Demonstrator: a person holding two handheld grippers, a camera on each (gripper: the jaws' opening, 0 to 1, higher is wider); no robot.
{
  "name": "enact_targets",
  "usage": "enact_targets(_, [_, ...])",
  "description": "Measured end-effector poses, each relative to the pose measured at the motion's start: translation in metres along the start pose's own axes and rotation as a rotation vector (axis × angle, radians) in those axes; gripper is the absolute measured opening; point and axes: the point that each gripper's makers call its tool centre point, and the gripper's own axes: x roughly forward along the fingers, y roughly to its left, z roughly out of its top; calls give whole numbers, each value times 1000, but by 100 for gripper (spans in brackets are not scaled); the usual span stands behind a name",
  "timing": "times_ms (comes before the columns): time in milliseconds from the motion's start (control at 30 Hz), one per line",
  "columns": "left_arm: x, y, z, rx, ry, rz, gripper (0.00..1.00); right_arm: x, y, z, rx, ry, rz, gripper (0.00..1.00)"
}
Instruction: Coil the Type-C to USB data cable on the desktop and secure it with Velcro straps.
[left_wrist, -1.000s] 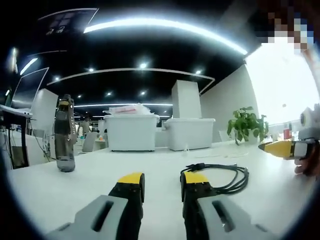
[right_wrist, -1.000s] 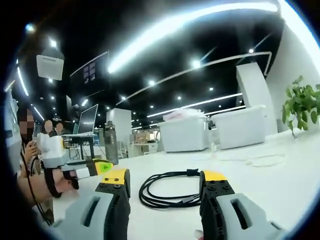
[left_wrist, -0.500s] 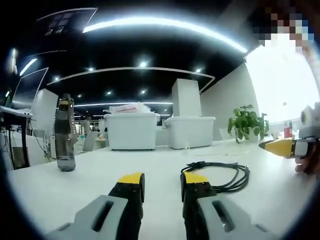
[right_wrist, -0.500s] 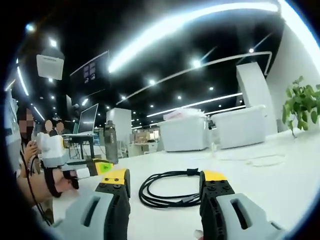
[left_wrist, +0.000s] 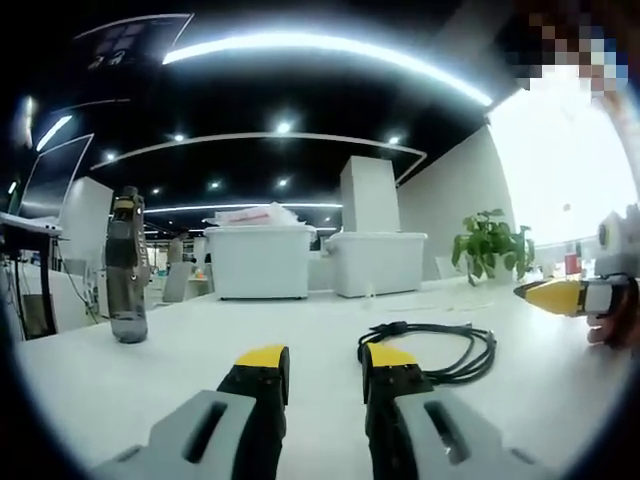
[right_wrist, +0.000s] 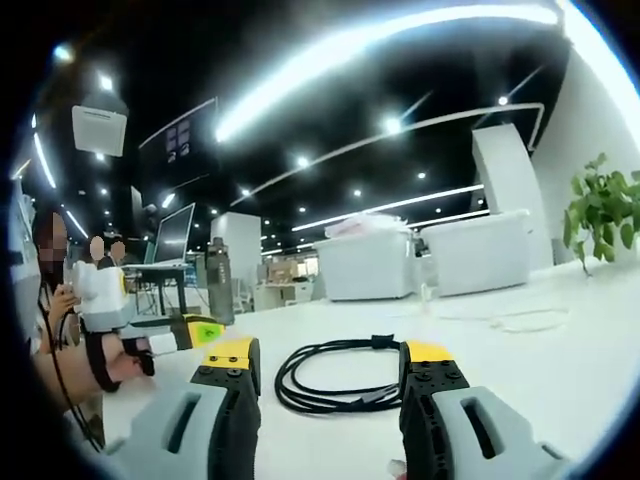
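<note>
A black data cable (left_wrist: 445, 350) lies coiled in a loose loop on the white desktop (left_wrist: 180, 340), just ahead and to the right of my left gripper (left_wrist: 325, 362), which stands open with nothing between its yellow-tipped jaws. In the right gripper view the same coiled cable (right_wrist: 335, 377) lies ahead between the jaws of my right gripper (right_wrist: 330, 355), also open and empty. The right gripper's yellow tip (left_wrist: 560, 296) enters the left gripper view from the right. The left gripper (right_wrist: 175, 335), held in a hand, appears at the left of the right gripper view.
A dark bottle (left_wrist: 125, 265) stands on the desk at the left. Two white storage bins (left_wrist: 262, 262) sit at the far edge, with a potted plant (left_wrist: 487, 245) to their right. A thin white cable (right_wrist: 515, 320) lies further back. A monitor (right_wrist: 172, 238) stands at the left.
Both views have shifted very slightly; the cable and both grippers stay as they were.
</note>
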Motion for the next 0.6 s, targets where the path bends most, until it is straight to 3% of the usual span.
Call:
enact_targets(267, [-3, 4, 6, -27, -39, 17, 31, 1, -3, 0, 18, -1, -18, 53])
enact_targets(600, [-3, -1, 9, -24, -51, -11, 31, -2, -6, -1, 10, 6, -38, 53])
